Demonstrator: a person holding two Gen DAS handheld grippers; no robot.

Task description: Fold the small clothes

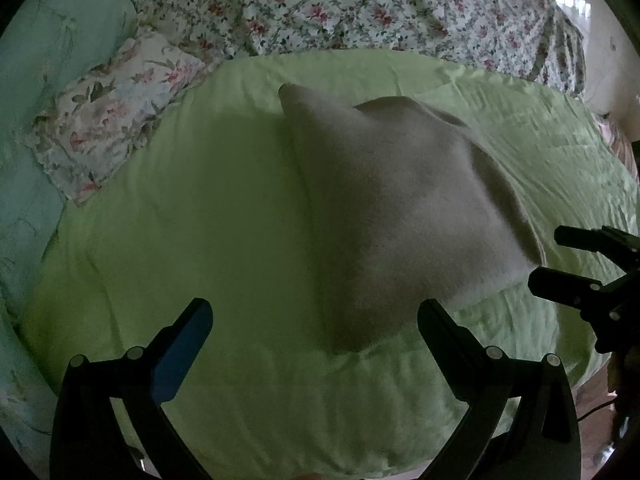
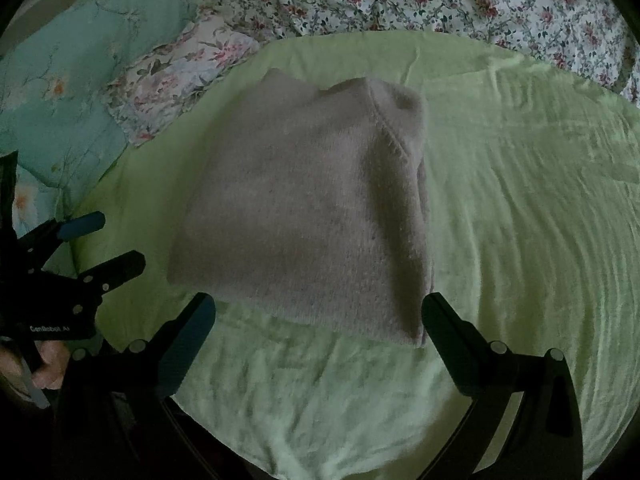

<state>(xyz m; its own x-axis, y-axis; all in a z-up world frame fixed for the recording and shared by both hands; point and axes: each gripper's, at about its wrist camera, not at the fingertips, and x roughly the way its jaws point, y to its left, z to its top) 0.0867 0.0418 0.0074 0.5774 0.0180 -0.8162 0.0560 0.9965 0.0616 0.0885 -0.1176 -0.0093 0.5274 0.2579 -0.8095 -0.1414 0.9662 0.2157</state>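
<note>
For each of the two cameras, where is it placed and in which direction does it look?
Left wrist: sits on the left hand-held gripper, open, looking forward over the folded beige sweater on the green blanket; the right hand-held gripper shows at the right edge.
Right wrist: sits on the right hand-held gripper, open, facing the sweater; the left hand-held gripper and the person's hand show at left.
Shared: sweater, blanket, floral quilt.

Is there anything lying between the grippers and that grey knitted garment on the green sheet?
Nothing visible is in the way. The grey knitted garment lies folded on the green sheet, with only bare sheet between it and the open right gripper. The open left gripper also has a clear approach; the floral pillow sits off to the side.
</note>
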